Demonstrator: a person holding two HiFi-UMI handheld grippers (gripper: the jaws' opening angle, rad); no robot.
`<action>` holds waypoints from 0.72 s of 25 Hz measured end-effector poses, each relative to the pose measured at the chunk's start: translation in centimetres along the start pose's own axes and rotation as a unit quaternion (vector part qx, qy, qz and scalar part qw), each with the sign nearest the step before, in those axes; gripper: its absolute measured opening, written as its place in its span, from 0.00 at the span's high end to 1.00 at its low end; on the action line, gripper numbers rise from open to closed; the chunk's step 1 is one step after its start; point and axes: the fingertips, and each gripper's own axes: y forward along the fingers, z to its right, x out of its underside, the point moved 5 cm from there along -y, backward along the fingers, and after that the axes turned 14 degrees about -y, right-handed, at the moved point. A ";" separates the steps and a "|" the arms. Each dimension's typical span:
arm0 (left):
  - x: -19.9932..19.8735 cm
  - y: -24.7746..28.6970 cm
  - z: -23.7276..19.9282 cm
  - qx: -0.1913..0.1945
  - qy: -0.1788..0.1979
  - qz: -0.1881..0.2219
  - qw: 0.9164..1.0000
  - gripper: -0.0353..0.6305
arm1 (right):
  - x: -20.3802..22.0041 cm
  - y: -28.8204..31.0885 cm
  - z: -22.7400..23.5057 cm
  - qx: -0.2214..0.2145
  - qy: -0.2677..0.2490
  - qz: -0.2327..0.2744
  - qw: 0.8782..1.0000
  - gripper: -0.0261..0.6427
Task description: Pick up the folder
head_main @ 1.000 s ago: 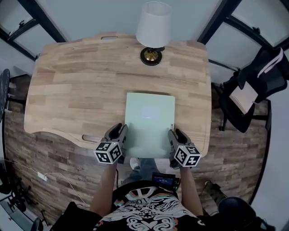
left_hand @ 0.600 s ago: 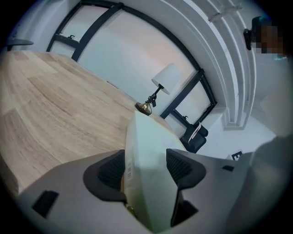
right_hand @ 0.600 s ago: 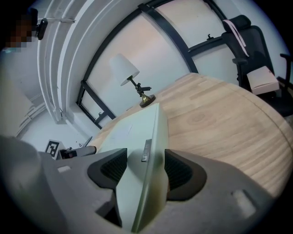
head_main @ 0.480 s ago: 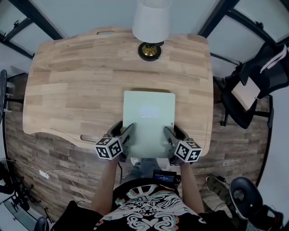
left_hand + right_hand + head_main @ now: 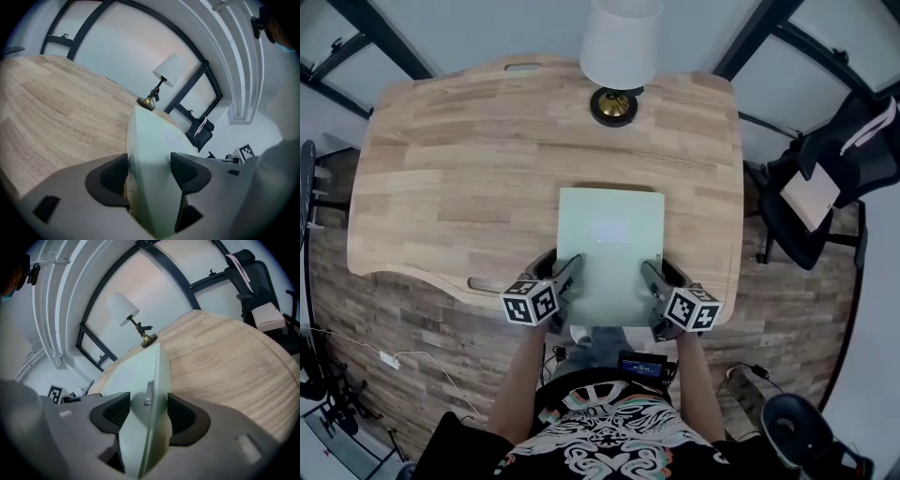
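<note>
The pale green, flat rectangular folder (image 5: 609, 246) lies on the light wooden desk (image 5: 459, 169). Its near end is between your fingers and its far end runs away from them towards the white-shaded lamp with a brass foot (image 5: 617, 58). The left gripper (image 5: 567, 277) straddles one long edge near the corner closest to you, and the right gripper (image 5: 652, 279) straddles the other.

On both grippers the fingers have just been opening. They now stand spread wide with the folder's edge in each gap, not yet pinched. In the left gripper view one finger (image 5: 187, 169) lies close against the folder's broad face, while the other stands slightly off its edge.

What could go wrong from here:
- **Shallow bite:** each pair of fingers reaches only a little way in from the corner, so closing here may let the smooth cover slide out as you lift.
- **Cover only:** if a finger catches just the top leaf, the folder is likely to fall open.
- **Uneven closing:** shutting or raising one gripper before the other would probably twist or skew the folder.
- **Pushing forward:** that would shove the folder along the desk, away from the fingers.
</note>
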 end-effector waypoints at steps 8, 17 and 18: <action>-0.3 -0.2 0.1 -0.008 -0.005 0.008 1.000 0.54 | -0.2 0.1 -0.5 0.010 -0.005 0.004 1.000 0.61; -1.2 -1.2 0.6 -0.012 -0.010 0.025 1.000 0.54 | -1.4 -0.4 -2.2 0.029 -0.038 0.026 0.999 0.61; -1.3 -1.3 0.7 -0.011 -0.009 0.027 1.000 0.54 | -1.6 -0.4 -2.3 0.030 -0.040 0.028 0.998 0.61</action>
